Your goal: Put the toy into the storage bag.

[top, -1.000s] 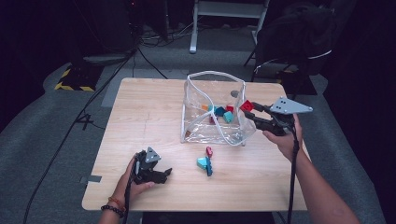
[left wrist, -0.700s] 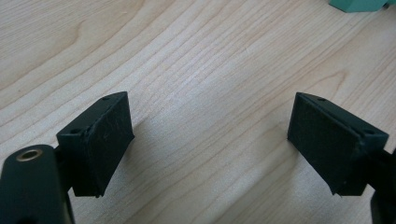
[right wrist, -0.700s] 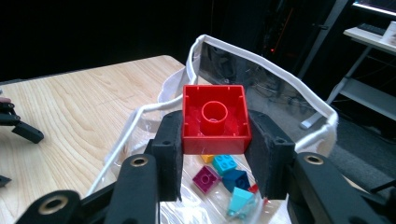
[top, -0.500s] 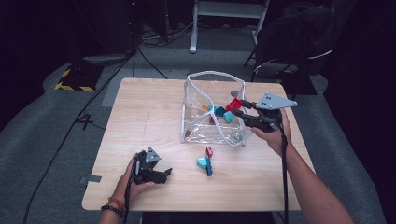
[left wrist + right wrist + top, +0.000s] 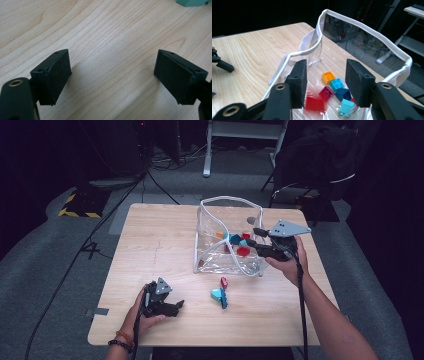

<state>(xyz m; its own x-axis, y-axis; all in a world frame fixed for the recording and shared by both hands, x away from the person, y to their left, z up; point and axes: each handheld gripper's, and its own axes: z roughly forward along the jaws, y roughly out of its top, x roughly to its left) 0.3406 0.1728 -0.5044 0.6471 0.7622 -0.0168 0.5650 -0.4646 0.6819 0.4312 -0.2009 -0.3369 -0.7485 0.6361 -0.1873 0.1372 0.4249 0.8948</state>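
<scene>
Over the last second the right gripper [image 5: 253, 236] had travelled from beside the clear pouch [image 5: 210, 227] to a position over its open mouth, and the red block [image 5: 243, 251] it had carried now lay inside, blurred in the right gripper view as if barely landed. Its jaws had just been opening and stood parted with nothing between them; the red block [image 5: 314, 103] showed below and clear of the pads. The left gripper [image 5: 176, 306] had not shifted, resting low over the near left part of the wooden table [image 5: 155, 245] with its jaws spread wide and only bare wood between them.

The pouch stood right of the table's centre, its white-taped rim sagging inward on the side facing the person, so the mouth was narrower there. Inside, an orange block [image 5: 328, 77], a teal block [image 5: 337, 84], a magenta block [image 5: 326, 93], a dark blue block [image 5: 344, 94] and a light blue block [image 5: 346, 107] lay close together beside the red one.

Just outside the pouch's near wall, a small red piece [image 5: 224, 282] and a teal and blue block [image 5: 219, 296] lay between the two grippers. The table's left half was open wood up to its edges.
</scene>
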